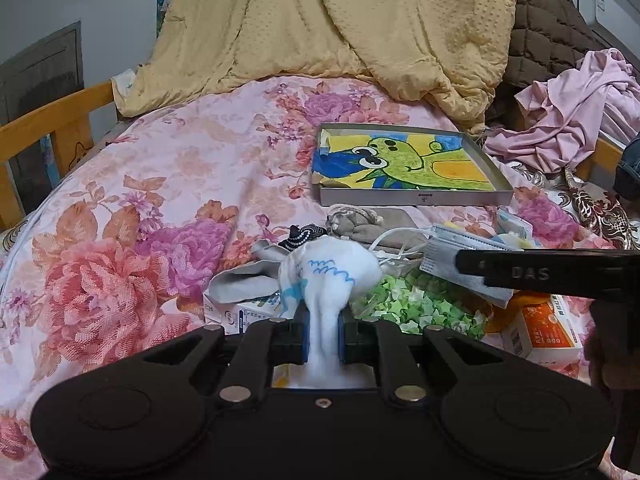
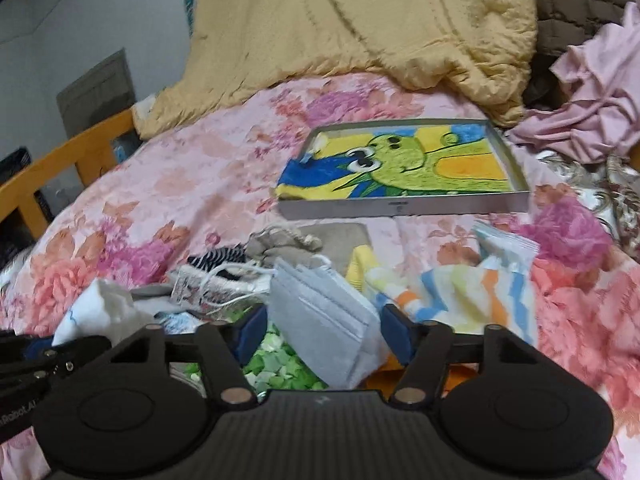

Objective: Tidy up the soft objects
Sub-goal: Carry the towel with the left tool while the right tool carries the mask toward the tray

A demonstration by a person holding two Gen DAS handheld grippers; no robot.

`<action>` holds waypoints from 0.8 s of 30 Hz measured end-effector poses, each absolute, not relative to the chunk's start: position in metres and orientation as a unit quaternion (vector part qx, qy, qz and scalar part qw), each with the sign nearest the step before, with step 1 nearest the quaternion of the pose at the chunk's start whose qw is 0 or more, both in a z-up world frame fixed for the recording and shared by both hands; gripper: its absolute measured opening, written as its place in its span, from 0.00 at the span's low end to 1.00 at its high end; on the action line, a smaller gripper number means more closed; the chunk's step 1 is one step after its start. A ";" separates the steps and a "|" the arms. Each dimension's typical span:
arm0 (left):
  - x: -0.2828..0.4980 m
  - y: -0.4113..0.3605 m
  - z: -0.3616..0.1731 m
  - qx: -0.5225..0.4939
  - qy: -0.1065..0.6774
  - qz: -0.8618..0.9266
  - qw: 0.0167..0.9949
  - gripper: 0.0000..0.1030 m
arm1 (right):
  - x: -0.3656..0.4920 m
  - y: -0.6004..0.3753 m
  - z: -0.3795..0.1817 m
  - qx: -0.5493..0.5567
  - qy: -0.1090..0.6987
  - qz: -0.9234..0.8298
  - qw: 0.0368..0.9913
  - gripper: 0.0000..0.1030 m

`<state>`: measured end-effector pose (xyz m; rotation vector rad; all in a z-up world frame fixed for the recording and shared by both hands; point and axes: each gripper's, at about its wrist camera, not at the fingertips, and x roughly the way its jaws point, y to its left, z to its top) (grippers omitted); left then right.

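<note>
The soft white cloth with blue squiggles [image 1: 332, 276] is pinched in the left tongs [image 1: 323, 334], near the flat grey tray [image 1: 416, 199] on the bed; the right tongs [image 2: 322, 330] stand spread around a grey face mask [image 2: 324, 320], not yet pressing it; the tray holds no soft things, so most sorting is left.

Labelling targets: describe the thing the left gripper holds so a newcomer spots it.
On the pink floral bedspread, just in front of the shallow grey tray with the green cartoon drawing, lies a clutter pile. The bunched white cloth, pinched in the left gripper, alone bears blue wavy scribbles.
</note>
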<state>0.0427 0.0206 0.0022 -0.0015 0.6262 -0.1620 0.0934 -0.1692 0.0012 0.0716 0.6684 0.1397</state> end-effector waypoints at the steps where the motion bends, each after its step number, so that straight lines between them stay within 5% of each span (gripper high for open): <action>1: 0.043 0.020 0.002 0.000 0.308 -0.079 0.948 0.13 | 0.096 -0.166 -0.001 0.029 0.335 0.069 0.939 0.27; 6: 0.045 0.020 0.001 0.000 0.312 -0.077 0.947 0.13 | 0.090 -0.160 -0.004 0.024 0.338 0.071 0.938 0.07; 24: 0.028 0.009 0.011 0.006 0.304 -0.090 0.948 0.14 | 0.001 -0.151 0.034 0.056 0.303 0.081 0.948 0.06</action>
